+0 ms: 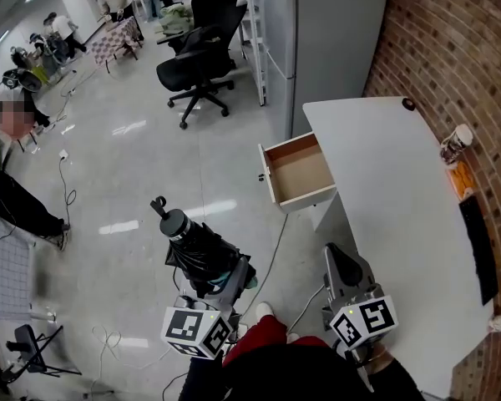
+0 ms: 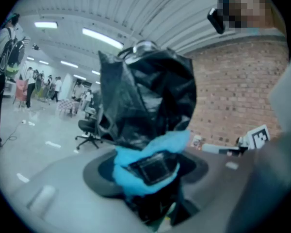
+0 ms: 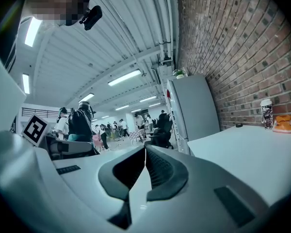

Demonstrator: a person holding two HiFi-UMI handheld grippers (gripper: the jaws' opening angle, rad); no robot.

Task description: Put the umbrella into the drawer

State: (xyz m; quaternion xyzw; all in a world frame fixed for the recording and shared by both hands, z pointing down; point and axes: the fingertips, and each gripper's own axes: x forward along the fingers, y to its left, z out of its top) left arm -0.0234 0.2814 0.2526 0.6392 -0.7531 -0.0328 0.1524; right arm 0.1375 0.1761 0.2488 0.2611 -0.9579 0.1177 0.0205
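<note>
Head view: the left gripper (image 1: 223,276), low in the frame left of centre, is clamped on the bundled lower part of a folded black umbrella (image 1: 199,247), carried clear of the floor, presumably so it can be taken to the open drawer (image 1: 301,172) jutting from the left edge of the white table (image 1: 384,199), up and to the right. The umbrella's long axis slants from the jaws toward the upper left, grey knobbed end leading, so it points away from the drawer rather than at it. The right gripper (image 1: 341,261) sits low right, over the table's near edge. Left gripper view: the umbrella (image 2: 145,93) fills the centre, rising upward, with the left gripper's (image 2: 150,165) blue pads (image 2: 128,178) spread wide and pressed round its fabric. Right gripper view: the right gripper (image 3: 145,165) has its jaws closed together on nothing, likely kept free for the drawer; the table (image 3: 242,154) lies at right.
</note>
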